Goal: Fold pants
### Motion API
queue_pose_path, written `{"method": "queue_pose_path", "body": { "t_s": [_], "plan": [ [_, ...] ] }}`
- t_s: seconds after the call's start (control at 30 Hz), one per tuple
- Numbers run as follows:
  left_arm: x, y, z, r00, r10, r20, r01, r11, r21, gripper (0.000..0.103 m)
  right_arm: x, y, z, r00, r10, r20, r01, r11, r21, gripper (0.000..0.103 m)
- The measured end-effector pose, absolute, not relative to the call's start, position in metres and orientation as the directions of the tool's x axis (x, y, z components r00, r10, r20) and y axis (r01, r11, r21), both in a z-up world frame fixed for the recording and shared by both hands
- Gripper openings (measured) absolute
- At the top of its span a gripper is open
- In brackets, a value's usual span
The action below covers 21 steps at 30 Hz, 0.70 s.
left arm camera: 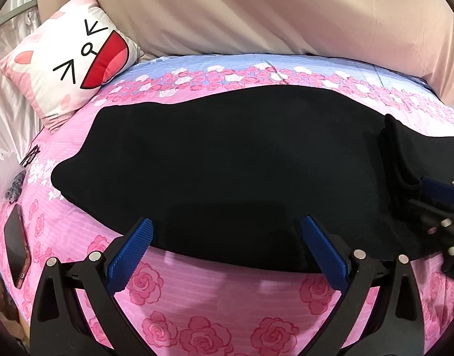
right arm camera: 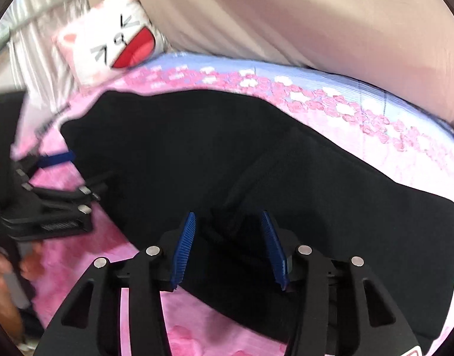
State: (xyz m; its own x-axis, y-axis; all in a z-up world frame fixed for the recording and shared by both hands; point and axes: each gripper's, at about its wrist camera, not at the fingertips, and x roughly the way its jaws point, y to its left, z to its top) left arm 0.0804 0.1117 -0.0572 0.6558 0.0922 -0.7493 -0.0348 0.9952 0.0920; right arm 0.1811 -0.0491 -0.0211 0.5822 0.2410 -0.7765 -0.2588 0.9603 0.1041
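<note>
Black pants (left arm camera: 227, 160) lie folded lengthwise across a pink rose-print bedspread (left arm camera: 197, 311). My left gripper (left arm camera: 227, 228) is open, its blue pads over the near edge of the pants, holding nothing. In the left wrist view the right gripper (left arm camera: 428, 190) shows at the right edge with a raised fold of black cloth against its blue pad. In the right wrist view my right gripper (right arm camera: 228, 222) has its jaws partly apart with bunched black cloth (right arm camera: 227, 237) of the pants (right arm camera: 256, 154) between the pads. The left gripper (right arm camera: 55, 160) shows at the left.
A cat-face pillow (left arm camera: 75, 59) sits at the back left. A beige duvet (left arm camera: 286, 12) is heaped along the back. A phone in a red case (left arm camera: 16, 249) lies at the bed's left edge, next to a dark small item (left arm camera: 16, 187).
</note>
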Motion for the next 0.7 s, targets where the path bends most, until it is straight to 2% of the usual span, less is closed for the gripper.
{"method": "queue_pose_path", "body": {
  "t_s": [0.03, 0.07, 0.1, 0.17, 0.3, 0.37, 0.43, 0.5, 0.53, 0.57, 0.6, 0.63, 0.7],
  "plan": [
    [0.081, 0.110, -0.057, 0.656, 0.091, -0.749, -0.032, 0.995, 0.093, 0.098, 0.183, -0.049, -0.024, 0.583, 0.235, -0.778, -0.254, 0.962, 0.101, 0.046],
    [0.081, 0.109, -0.057, 0.656, 0.095, -0.749, -0.032, 0.995, 0.099, 0.098, 0.188, -0.049, -0.028, 0.588, 0.228, -0.776, -0.239, 0.966, 0.103, 0.040],
    [0.080, 0.109, -0.057, 0.656, 0.098, -0.749, -0.031, 0.994, 0.102, 0.098, 0.192, -0.050, -0.030, 0.592, 0.219, -0.775, -0.226, 0.969, 0.102, 0.033],
    [0.079, 0.109, -0.057, 0.658, 0.099, -0.746, -0.027, 0.994, 0.107, 0.098, 0.200, -0.048, -0.022, 0.598, 0.219, -0.771, -0.205, 0.972, 0.117, 0.012],
    [0.079, 0.111, -0.056, 0.657, 0.103, -0.747, -0.036, 0.994, 0.105, 0.098, 0.199, -0.038, -0.009, 0.617, 0.233, -0.751, -0.237, 0.966, 0.105, 0.013],
    [0.080, 0.111, -0.058, 0.653, 0.095, -0.752, -0.037, 0.995, 0.094, 0.098, 0.205, -0.032, -0.025, 0.565, 0.251, -0.786, -0.278, 0.955, 0.105, 0.033],
    [0.080, 0.110, -0.058, 0.647, 0.093, -0.757, -0.029, 0.995, 0.098, 0.098, 0.194, -0.041, -0.019, 0.584, 0.268, -0.766, -0.268, 0.955, 0.130, 0.039],
    [0.077, 0.110, -0.056, 0.655, 0.102, -0.748, -0.021, 0.993, 0.118, 0.098, 0.172, -0.074, 0.002, 0.609, 0.347, -0.713, -0.245, 0.938, 0.247, 0.041],
    [0.075, 0.110, -0.055, 0.660, 0.111, -0.743, -0.019, 0.991, 0.132, 0.098, 0.163, -0.091, 0.010, 0.634, 0.352, -0.689, -0.222, 0.936, 0.274, 0.047],
    [0.074, 0.112, -0.055, 0.660, 0.121, -0.741, -0.023, 0.990, 0.140, 0.098, 0.151, -0.116, 0.018, 0.664, 0.326, -0.673, -0.172, 0.942, 0.287, 0.062],
    [0.073, 0.113, -0.055, 0.658, 0.124, -0.742, -0.028, 0.990, 0.141, 0.098, 0.136, -0.151, 0.023, 0.693, 0.256, -0.674, -0.081, 0.957, 0.280, 0.068],
    [0.073, 0.114, -0.055, 0.656, 0.123, -0.745, -0.031, 0.990, 0.137, 0.098, 0.125, -0.179, 0.024, 0.703, 0.196, -0.683, -0.005, 0.962, 0.272, 0.073],
    [0.074, 0.116, -0.055, 0.649, 0.119, -0.751, -0.042, 0.992, 0.121, 0.098, 0.104, -0.233, 0.012, 0.680, 0.095, -0.727, 0.145, 0.954, 0.261, 0.073]
  ]
}}
